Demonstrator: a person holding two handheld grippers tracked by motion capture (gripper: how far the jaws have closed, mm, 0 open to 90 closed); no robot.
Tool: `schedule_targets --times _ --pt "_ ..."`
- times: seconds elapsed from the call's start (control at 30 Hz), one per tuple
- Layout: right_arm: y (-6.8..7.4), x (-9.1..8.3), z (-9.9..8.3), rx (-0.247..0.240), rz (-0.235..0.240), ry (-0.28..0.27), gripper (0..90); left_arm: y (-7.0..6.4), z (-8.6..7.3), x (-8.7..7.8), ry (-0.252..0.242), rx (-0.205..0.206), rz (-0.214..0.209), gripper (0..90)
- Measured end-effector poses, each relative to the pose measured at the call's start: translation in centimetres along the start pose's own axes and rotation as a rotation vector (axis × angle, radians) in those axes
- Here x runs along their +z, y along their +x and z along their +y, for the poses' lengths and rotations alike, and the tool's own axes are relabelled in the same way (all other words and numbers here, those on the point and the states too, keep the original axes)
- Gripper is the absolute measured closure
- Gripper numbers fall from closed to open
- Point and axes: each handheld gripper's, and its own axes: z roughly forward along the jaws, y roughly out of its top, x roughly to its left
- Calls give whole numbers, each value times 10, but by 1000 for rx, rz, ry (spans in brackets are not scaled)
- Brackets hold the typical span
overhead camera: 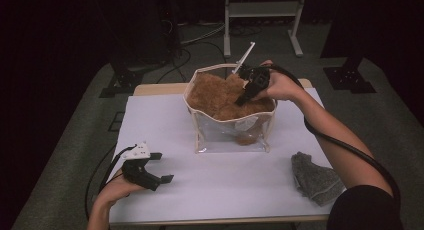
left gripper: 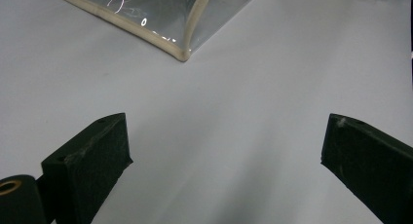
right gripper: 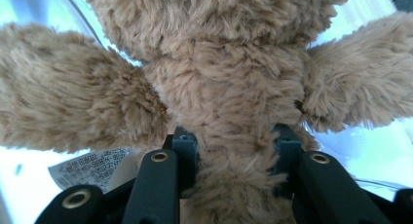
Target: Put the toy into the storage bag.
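At twelve o'clock, the right gripper (overhead camera: pixel 248 92) clamps the brown plush toy (right gripper: pixel 229 102) inside the clear bag (overhead camera: pixel 231 135); at seven o'clock, the left gripper (left gripper: pixel 226 146) rests with jaws spread wide.

My table (overhead camera: pixel 210 190) under its white cover, and what sits on it

A clear plastic bag (overhead camera: pixel 231 135) with cream piping stands upright near the far middle of my table, its base flat on the white surface, and a crumpled grey cloth (overhead camera: pixel 314 179) lies near the front right edge, well apart from the bag; bare wood shows along the table's far edge
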Motion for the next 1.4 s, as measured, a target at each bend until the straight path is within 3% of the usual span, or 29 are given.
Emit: schedule_targets --times 0.37,0.57,0.73,0.93,1.0,1.17,1.4 --pt "1 8 -1 5 12 28 610 -1 0 0 3 -2 -1 29" --pt "1 4 1 -23 -6 7 429 0 -1 -1 1 -3 1 28" --pt "3 -2 3 -34 -9 -16 390 0 -1 -1 0 -4 0 28" --pt "4 -13 12 -43 10 -111 411 0 1 0 -8 -8 -2 28" --pt "5 -11 16 -47 11 -129 480 0 0 2 0 -7 -4 28" --pt "5 6 19 -43 12 -66 674 0 0 0 -4 -7 -2 29" --pt "2 19 16 -18 21 -6 734 0 -1 -1 0 -11 0 28"
